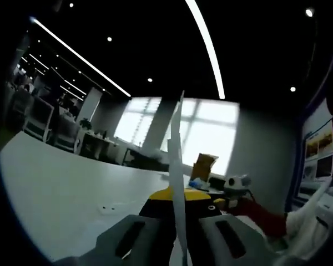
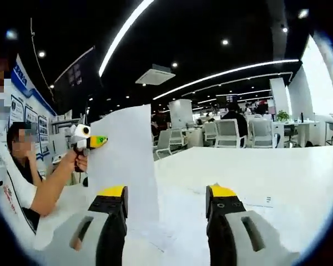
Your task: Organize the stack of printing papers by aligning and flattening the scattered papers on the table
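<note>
The left gripper (image 1: pixel 180 235) pinched the thin, floppy paper (image 1: pixel 177 183) edge-on, fingers clamped; the right gripper (image 2: pixel 166 213) sat fingers apart over the counter (image 2: pixel 277 172).

White paper, white worktop.
Paper (image 2: pixel 125 160) plain white; worktop (image 2: pixel 255 172) white; right tongs (image 2: pixel 166 208) grey with yellow-over-black tips; sleeve (image 1: pixel 263 217) red.
</note>
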`<act>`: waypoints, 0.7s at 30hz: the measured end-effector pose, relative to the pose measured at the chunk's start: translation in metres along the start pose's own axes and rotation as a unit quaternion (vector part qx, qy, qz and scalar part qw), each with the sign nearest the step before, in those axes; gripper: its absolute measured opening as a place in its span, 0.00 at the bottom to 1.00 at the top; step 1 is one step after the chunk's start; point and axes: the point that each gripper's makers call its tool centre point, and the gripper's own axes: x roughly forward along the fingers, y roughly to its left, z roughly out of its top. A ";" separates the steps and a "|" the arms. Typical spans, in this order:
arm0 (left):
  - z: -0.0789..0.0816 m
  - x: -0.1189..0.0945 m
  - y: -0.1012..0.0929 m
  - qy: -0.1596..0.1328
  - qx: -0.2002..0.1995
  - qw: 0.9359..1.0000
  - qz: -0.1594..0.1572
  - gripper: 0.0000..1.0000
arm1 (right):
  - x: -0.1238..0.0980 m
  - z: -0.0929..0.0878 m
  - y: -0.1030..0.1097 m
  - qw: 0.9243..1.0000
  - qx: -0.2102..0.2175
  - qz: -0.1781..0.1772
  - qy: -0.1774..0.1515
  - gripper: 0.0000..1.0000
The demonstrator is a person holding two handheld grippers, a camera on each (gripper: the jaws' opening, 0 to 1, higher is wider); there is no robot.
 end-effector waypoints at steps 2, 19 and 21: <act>0.000 -0.001 0.001 0.000 0.000 1.000 0.001 0.06 | -0.008 -0.003 -0.008 1.000 -0.006 -0.019 0.008 0.61; 0.002 -0.001 -0.002 0.000 0.002 1.000 -0.001 0.06 | -0.079 -0.024 -0.045 0.993 -0.012 -0.110 0.031 0.72; 0.002 -0.001 -0.002 0.000 0.000 1.000 -0.001 0.06 | -0.086 -0.029 -0.050 0.992 -0.008 -0.125 0.034 0.73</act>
